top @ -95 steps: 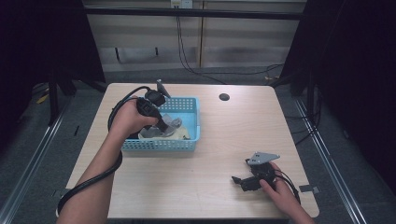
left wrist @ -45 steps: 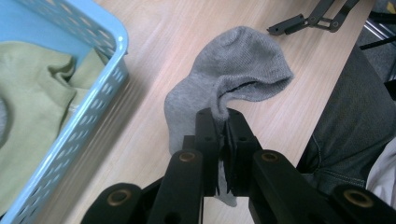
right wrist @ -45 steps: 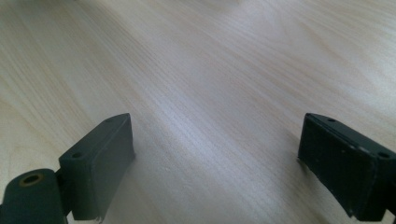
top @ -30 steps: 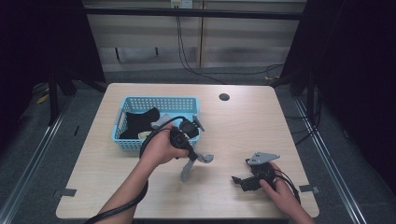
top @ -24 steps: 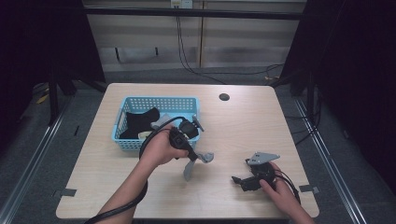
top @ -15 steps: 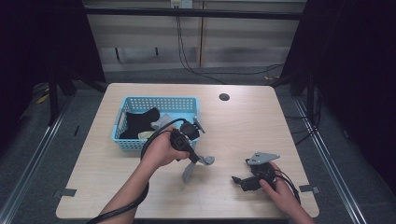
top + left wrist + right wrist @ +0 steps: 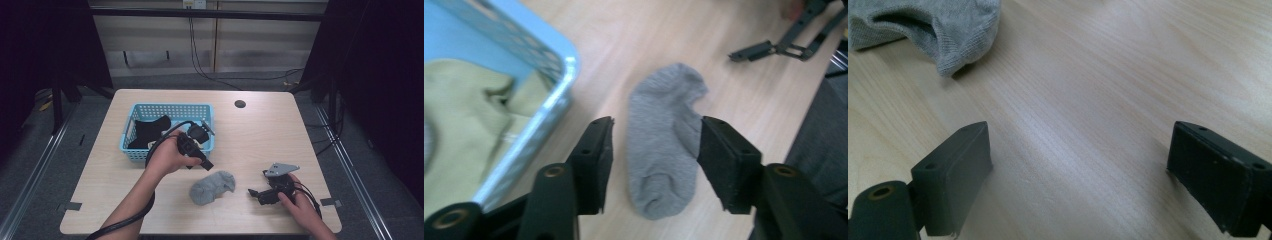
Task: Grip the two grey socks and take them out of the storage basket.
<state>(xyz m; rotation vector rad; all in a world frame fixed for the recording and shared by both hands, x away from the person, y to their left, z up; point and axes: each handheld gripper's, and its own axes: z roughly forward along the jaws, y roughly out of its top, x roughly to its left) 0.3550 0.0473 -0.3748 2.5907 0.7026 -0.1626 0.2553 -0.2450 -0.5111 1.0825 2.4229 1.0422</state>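
A grey sock [image 7: 212,186] lies crumpled on the wooden table [image 7: 260,135], just right of centre near the front. My left gripper [image 7: 204,163] hovers a little above and behind it, beside the basket; its jaws have just been opening and stand apart with nothing pressed between them. In the left gripper view the sock [image 7: 664,145] lies flat on the wood below the open left gripper [image 7: 656,125]. My right gripper [image 7: 256,193] rests on the table right of the sock, open and empty. In the right gripper view the right gripper [image 7: 1078,135] faces bare wood, with the sock [image 7: 933,25] at top left.
A blue plastic basket [image 7: 165,107] stands at the back left with a black garment [image 7: 150,131] in it; the left gripper view shows its rim [image 7: 549,100] and a yellow-green cloth [image 7: 469,110] inside. A dark round hole [image 7: 240,104] marks the table's far side.
The sock hung from the shut left gripper; now the jaws are apart and the sock lies on the table. The left hand drew back slightly toward the basket. The right hand kept still.
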